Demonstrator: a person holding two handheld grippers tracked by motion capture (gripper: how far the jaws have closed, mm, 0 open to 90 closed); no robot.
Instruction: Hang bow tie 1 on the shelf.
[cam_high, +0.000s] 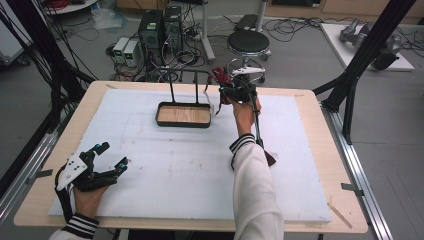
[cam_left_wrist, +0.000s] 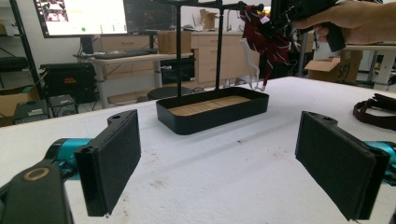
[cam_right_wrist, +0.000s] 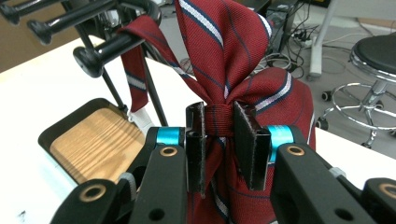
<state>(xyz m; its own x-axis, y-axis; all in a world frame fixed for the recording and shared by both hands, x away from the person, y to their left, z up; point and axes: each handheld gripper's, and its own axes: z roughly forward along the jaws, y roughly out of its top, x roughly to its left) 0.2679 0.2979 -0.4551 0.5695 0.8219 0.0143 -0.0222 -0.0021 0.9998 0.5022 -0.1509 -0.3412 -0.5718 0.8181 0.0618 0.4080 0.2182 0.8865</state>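
A black rack stands at the back of the white mat, with a wood-floored tray (cam_high: 183, 114) (cam_left_wrist: 212, 109) (cam_right_wrist: 91, 142) and a top bar (cam_right_wrist: 112, 46) on two posts. A dark red striped tie (cam_high: 220, 76) (cam_left_wrist: 264, 42) (cam_right_wrist: 224, 51) hangs bunched by the bar's right end, one part draped over the bar. My right gripper (cam_high: 234, 90) (cam_right_wrist: 219, 119) is shut on the tie's gathered middle; it also appears in a hand far off (cam_left_wrist: 299, 14). My left gripper (cam_high: 114, 155) (cam_left_wrist: 222, 140) rests open at the front left, nothing between its pads (cam_left_wrist: 112, 158).
A dark strap (cam_high: 267, 156) (cam_left_wrist: 376, 112) lies on the mat beside the right forearm. Beyond the table's far edge stand a black stool (cam_high: 248, 42), computer towers (cam_high: 160, 27) and loose cables. Black frame struts (cam_high: 367, 45) rise at the right.
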